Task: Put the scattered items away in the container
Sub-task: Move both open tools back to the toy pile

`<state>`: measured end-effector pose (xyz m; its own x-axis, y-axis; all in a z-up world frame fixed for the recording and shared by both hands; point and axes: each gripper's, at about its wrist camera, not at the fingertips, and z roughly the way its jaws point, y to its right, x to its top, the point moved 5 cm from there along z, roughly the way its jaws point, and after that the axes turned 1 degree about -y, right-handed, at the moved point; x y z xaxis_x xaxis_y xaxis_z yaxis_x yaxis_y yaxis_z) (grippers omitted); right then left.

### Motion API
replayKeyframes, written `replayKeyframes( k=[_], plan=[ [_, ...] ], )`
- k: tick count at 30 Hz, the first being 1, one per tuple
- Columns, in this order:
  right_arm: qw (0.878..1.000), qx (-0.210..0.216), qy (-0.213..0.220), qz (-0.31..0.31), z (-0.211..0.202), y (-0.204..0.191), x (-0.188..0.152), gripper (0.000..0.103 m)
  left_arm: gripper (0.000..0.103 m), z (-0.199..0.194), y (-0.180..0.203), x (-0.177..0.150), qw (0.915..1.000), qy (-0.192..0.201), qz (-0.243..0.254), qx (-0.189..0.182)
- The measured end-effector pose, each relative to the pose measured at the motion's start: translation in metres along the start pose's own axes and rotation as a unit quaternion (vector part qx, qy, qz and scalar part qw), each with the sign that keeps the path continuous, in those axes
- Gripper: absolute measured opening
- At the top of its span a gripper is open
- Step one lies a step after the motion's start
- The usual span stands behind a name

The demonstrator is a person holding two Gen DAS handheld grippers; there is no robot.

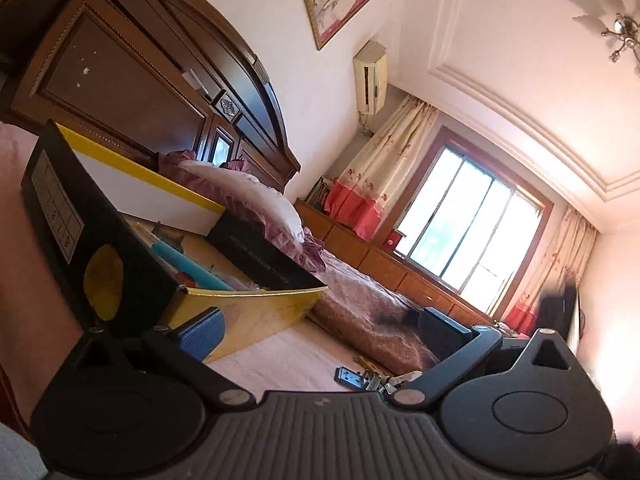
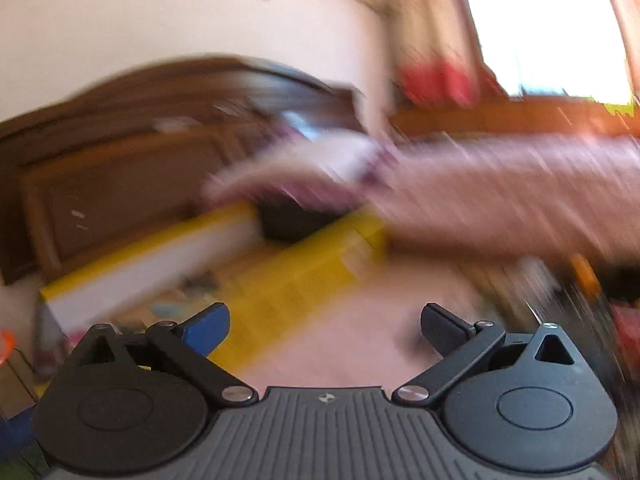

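A yellow and black open box (image 1: 248,304) sits on the bed at the left of the left wrist view, with a blue tube-like item (image 1: 188,260) and other small things inside. My left gripper (image 1: 320,328) is open and empty, just right of the box's near corner. Small scattered items, including a dark flat piece (image 1: 350,378) and metal bits (image 1: 394,380), lie on the pink sheet between its fingers. In the blurred right wrist view the yellow box (image 2: 304,272) lies ahead. My right gripper (image 2: 326,330) is open and empty.
A dark wooden headboard (image 1: 132,76) stands behind the box. A purple and white pillow (image 1: 256,196) lies beside it. A brown patterned blanket (image 1: 372,312) covers the bed to the right. A window (image 1: 468,232) and low wooden cabinets are beyond. Blurred items lie at the right (image 2: 580,276).
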<state>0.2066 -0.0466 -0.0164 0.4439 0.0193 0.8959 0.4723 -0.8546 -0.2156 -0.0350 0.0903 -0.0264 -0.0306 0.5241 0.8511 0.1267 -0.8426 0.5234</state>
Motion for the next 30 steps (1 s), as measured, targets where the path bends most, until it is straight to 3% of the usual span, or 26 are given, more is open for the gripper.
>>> replayKeyframes(
  k=[2,5,9,12,14,17,19,22,24,27,30],
  plan=[
    [0.999,-0.032,-0.005,0.039,-0.02,0.036,-0.031,0.097,0.103,0.002,0.002,-0.003,0.9999,-0.007,0.008,0.004],
    [0.995,-0.074,0.024,0.06,-0.07,0.069,-0.065,0.092,0.103,0.01,0.005,-0.01,0.9993,-0.021,0.024,0.016],
    [0.994,-0.105,0.035,-0.002,-0.119,0.093,-0.077,0.091,0.103,0.027,0.015,-0.028,0.9945,-0.052,0.078,0.048],
    [0.985,-0.135,0.065,-0.088,-0.14,0.102,-0.068,0.095,0.103,0.04,0.035,-0.051,0.9858,-0.075,0.143,0.048],
    [0.979,-0.146,0.091,-0.105,-0.155,0.114,-0.063,0.098,0.103,0.039,0.051,-0.061,0.9773,-0.064,0.196,0.05],
    [0.989,-0.1,0.103,-0.045,-0.171,0.13,-0.06,0.098,0.103,0.034,0.072,-0.07,0.9648,-0.036,0.254,0.058],
    [0.995,-0.026,0.092,0.016,-0.172,0.135,-0.06,0.101,0.103,0.036,0.08,-0.074,0.9583,-0.04,0.273,0.076],
    [0.991,0.074,0.058,0.093,-0.169,0.132,-0.063,0.103,0.103,0.038,0.087,-0.07,0.9478,-0.033,0.289,0.13],
    [0.988,0.104,0.056,0.099,-0.172,0.122,-0.063,0.103,0.103,0.035,0.09,-0.064,0.9395,-0.008,0.303,0.16],
    [0.988,0.122,0.065,0.071,-0.182,0.105,-0.062,0.103,0.103,0.032,0.095,-0.063,0.9156,0.043,0.334,0.219],
    [0.986,0.135,0.079,0.056,-0.192,0.096,-0.059,0.103,0.103,0.038,0.094,-0.064,0.9003,0.048,0.344,0.263]
  ],
)
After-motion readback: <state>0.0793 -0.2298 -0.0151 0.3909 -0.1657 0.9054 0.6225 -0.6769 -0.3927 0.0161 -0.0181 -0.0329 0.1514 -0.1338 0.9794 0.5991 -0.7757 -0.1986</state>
